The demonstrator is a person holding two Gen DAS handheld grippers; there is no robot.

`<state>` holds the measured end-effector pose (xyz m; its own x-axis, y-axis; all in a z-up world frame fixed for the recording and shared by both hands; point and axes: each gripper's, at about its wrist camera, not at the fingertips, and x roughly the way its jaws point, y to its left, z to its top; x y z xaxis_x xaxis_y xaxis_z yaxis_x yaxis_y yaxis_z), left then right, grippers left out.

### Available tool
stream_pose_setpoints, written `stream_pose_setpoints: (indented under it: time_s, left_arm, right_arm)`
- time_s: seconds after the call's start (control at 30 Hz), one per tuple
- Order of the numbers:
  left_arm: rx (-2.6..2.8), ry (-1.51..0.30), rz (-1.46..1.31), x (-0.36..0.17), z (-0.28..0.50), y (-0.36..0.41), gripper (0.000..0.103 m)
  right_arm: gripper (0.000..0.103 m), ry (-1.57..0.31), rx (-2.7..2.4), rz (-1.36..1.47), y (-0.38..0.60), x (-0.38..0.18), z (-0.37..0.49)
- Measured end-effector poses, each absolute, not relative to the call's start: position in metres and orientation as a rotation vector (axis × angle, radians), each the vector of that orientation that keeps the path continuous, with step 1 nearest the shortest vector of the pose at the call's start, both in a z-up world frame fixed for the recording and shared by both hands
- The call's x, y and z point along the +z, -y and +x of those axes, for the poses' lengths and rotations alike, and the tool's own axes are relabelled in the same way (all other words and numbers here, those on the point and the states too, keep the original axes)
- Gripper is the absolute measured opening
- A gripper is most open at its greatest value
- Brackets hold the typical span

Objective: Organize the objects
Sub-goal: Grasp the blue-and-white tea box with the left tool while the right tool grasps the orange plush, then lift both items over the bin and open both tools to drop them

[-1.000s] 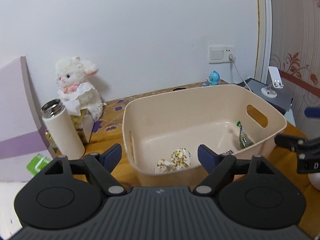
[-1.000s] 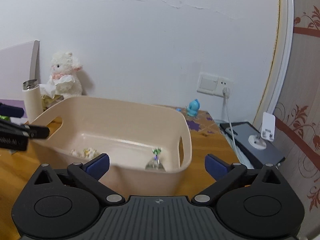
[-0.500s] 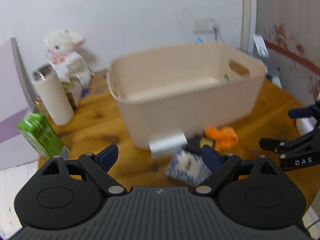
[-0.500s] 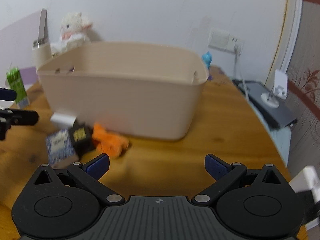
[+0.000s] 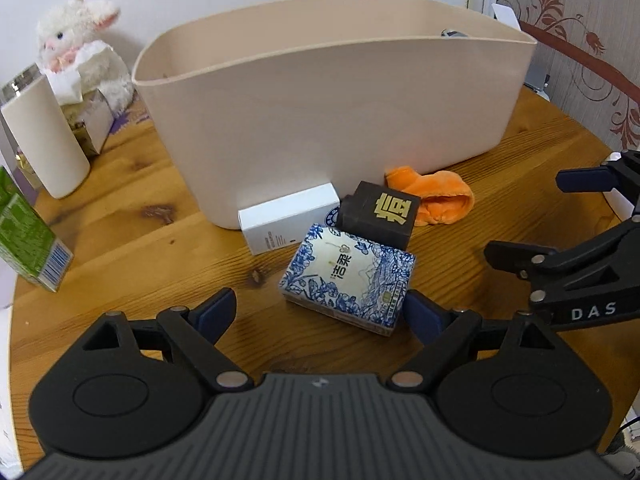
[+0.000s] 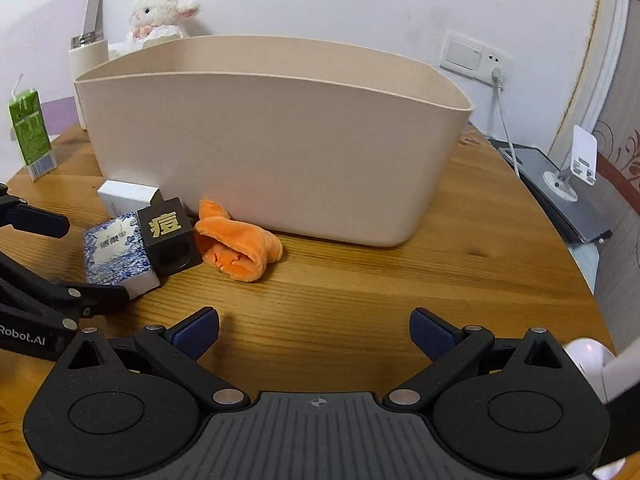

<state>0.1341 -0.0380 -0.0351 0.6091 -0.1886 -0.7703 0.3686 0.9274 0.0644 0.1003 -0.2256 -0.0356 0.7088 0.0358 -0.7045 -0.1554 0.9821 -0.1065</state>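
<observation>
A beige plastic bin (image 5: 332, 92) stands on the wooden table (image 5: 120, 248); it also shows in the right wrist view (image 6: 272, 140). In front of it lie a white box (image 5: 288, 216), a black box with a gold character (image 5: 378, 212), a blue-and-white patterned box (image 5: 348, 278) and an orange cloth (image 5: 434, 196). My left gripper (image 5: 320, 314) is open and empty, low over the table just before the blue-and-white box. My right gripper (image 6: 314, 330) is open and empty, to the right of the pile; the orange cloth (image 6: 236, 246) lies ahead of it to the left.
A white flask (image 5: 44, 140), a plush lamb (image 5: 80, 52) on a tissue box and a green carton (image 5: 28, 232) stand at the left. A wall socket with a cable (image 6: 476, 60) and a phone stand (image 6: 576, 164) on a grey device are at the right.
Both grippers have dropped from above the bin down to table level in front of it. The boxes and the orange cloth have come into view. Both stay open.
</observation>
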Motion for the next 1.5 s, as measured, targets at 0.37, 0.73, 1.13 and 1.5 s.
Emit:
stream_pose_setpoints:
  time_s: [0.37,0.73,1.13,1.5]
  left_arm:
    - [-0.316,-0.861,0.157,-0.04,0.152,0.023,0.092]
    - [-0.282,-0.86,0.134,-0.033,0.149,0.016,0.065]
    - [-0.307,-0.838,0.115,-0.024,0.134,0.006,0.065]
    - [-0.323,-0.722,0.139,0.015,0.11,-0.001,0.065]
  right_arm:
    - [0.103,-0.753,0.116,-0.142,0.208,-0.041,0.124]
    - [0.056,-0.748,0.154,-0.066,0.201,-0.038,0.133]
    - [0.003,-0.731,0.188,-0.103,0.196,-0.027,0.114]
    - [0.002,-0.626,0.181,-0.095,0.205,0.01,0.085]
